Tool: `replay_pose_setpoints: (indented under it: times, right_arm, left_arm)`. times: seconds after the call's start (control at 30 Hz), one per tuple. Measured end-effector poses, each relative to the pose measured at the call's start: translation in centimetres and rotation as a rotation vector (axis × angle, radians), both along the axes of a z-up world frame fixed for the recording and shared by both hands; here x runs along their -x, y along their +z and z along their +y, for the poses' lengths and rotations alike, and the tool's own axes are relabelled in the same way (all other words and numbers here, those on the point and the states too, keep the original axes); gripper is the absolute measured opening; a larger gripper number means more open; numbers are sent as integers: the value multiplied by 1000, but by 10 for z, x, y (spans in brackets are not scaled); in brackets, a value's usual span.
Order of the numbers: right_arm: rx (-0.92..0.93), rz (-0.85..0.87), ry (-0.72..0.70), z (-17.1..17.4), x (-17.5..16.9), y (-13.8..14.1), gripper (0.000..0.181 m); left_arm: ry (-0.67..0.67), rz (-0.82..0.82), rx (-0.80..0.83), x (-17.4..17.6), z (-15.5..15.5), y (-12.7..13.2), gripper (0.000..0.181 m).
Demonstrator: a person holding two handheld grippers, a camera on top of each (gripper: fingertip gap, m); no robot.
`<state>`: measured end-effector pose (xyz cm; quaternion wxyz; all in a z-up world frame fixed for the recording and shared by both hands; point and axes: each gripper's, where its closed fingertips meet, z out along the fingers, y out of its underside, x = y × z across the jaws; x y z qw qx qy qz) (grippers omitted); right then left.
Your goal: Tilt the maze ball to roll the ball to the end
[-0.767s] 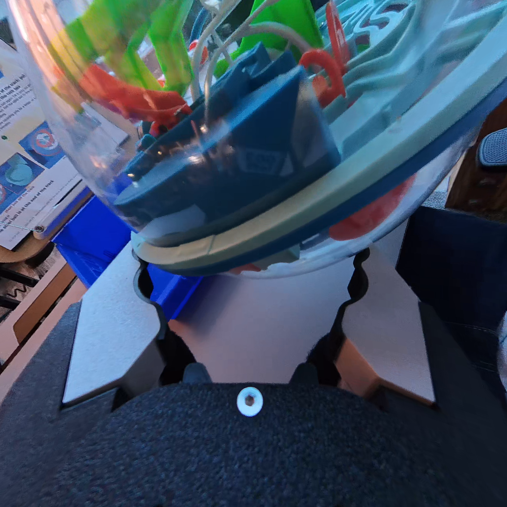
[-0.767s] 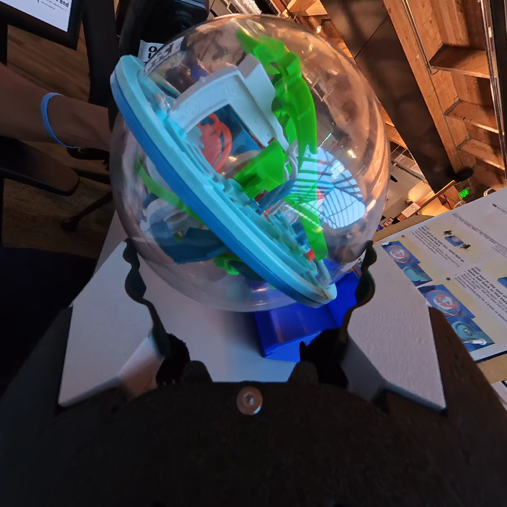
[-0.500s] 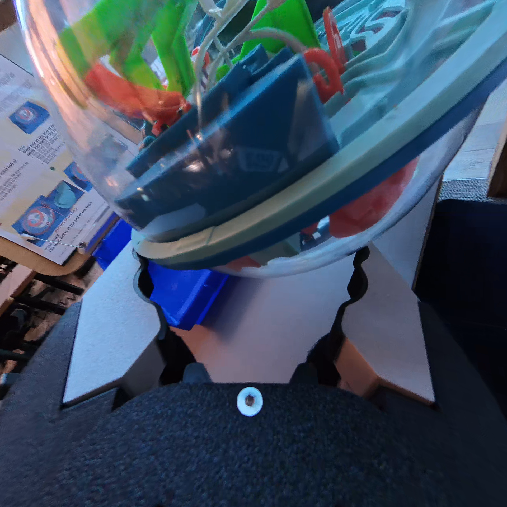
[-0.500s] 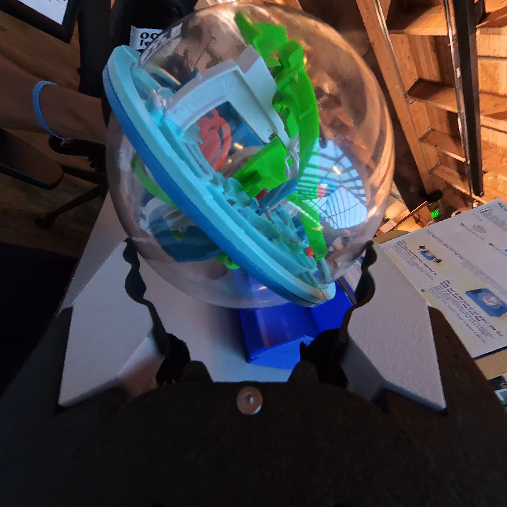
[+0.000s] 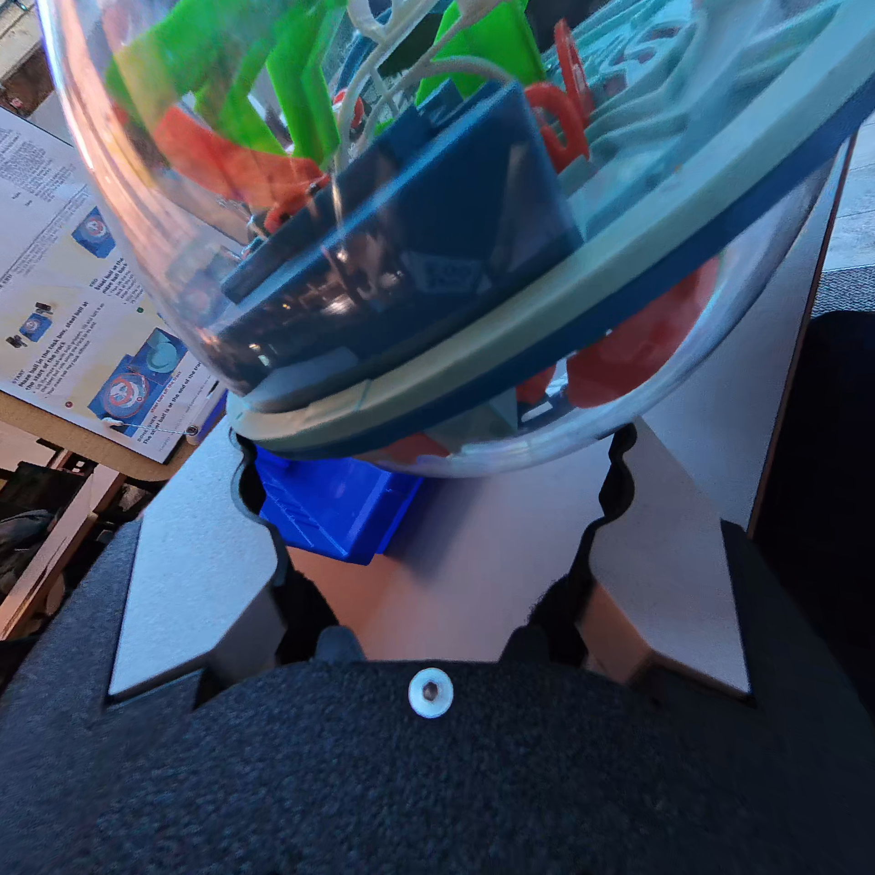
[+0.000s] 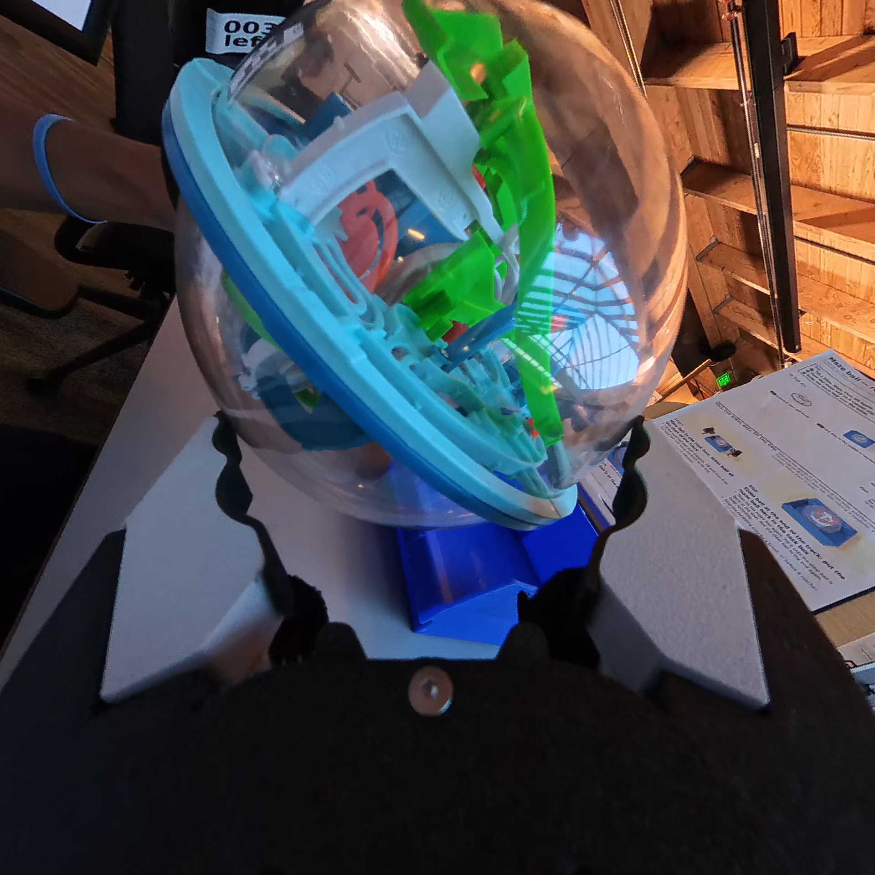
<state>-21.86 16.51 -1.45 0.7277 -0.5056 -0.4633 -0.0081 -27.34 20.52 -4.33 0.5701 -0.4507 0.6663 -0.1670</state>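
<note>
The maze ball [image 5: 426, 213] is a clear sphere with green, orange, dark blue and pale tracks and a pale blue ring around its middle. It is held in the air over the table, ring tilted. My left gripper [image 5: 428, 454] is shut on its lower part, one finger pressed to each side. My right gripper [image 6: 428, 426] is shut on the maze ball [image 6: 426, 284] from the other side, fingertips against the shell. The ring slopes steeply down to the right in the right wrist view. I cannot make out the small ball inside.
A blue box [image 5: 331, 511] stands on the white table [image 5: 473, 592] right under the sphere; it also shows in the right wrist view [image 6: 473, 582]. A printed instruction sheet [image 5: 71, 308] [image 6: 781, 473] lies beside it. A person's forearm with a blue wristband [image 6: 71, 175] is behind the sphere.
Both grippers have turned with the sphere still held. The ring now slopes more steeply in the right wrist view. The blue box and sheet have slid right in the left wrist view.
</note>
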Motion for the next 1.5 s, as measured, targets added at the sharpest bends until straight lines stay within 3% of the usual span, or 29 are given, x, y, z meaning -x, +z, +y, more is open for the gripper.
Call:
replay_pose_setpoints:
  times: [0.27,0.6,0.8,1.13,1.5]
  right_arm:
    - [-8,-25,-25,2,-2,-3,154]
    - [115,-66,-110,9,-7,-21,155]
    - [219,-119,-217,18,-15,-49,154]
    - [462,-142,-305,19,-25,-119,154]
    - [490,-145,-320,20,-27,-135,153]
  left_arm:
    - [4,-15,-42,0,0,1,144]
    - [29,-8,-79,0,5,-9,144]
    - [57,20,-152,2,9,-19,143]
    - [49,109,-148,0,2,-63,143]
    - [48,126,-130,-1,6,-80,143]
